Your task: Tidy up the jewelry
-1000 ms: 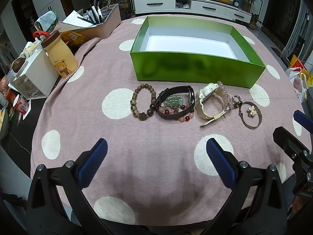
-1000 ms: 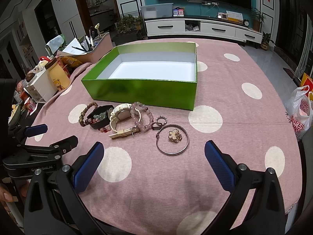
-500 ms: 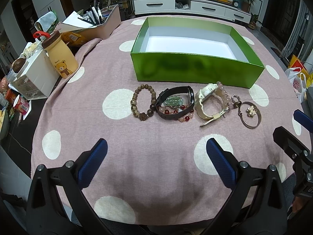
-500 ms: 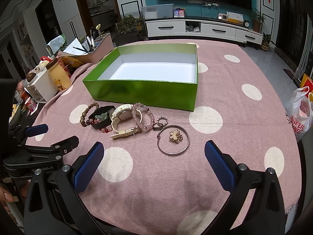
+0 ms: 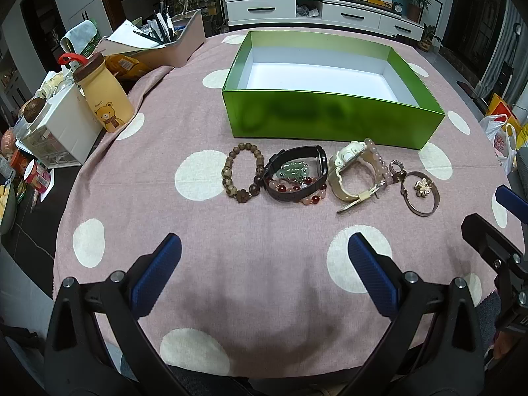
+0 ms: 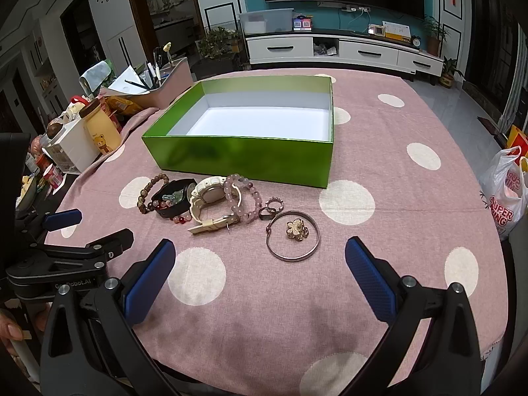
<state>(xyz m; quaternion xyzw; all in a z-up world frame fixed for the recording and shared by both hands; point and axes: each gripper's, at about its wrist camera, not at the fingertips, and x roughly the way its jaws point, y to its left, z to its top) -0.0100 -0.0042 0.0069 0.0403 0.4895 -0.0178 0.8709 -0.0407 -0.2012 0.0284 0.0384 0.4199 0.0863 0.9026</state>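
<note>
a round table point(image 5: 138, 217) is covered in a woven pink cloth with cream dots. at its far left edge stand a white drawer unit point(image 5: 62, 128) and a yellow bear-print bottle point(image 5: 104, 99). a row of jewelry lies mid-table, just in front of a glossy green box point(image 5: 330, 122), which is open-topped, white inside and holds nothing. from the left: a brown wooden bead bracelet point(image 5: 242, 173), a black band point(image 5: 297, 173) circling green and red beads, a cream watch point(image 5: 351, 173) leaning on a pale pink bead bracelet point(image 6: 242, 203), two small rings point(image 6: 272, 208), and a thin metal bangle point(image 6: 293, 236) around a gold flower charm point(image 6: 297, 229).

the left gripper point(image 5: 264, 270) is spread wide with nothing held, its blue ribbed pads well short of the row, in line with the black band. the right gripper point(image 6: 259, 272) is also wide apart and holding nothing, the bangle near, just ahead of its gap.

only the right view separates the rings clearly and shows a fingertip point(image 6: 10, 331) at the lower left.
</note>
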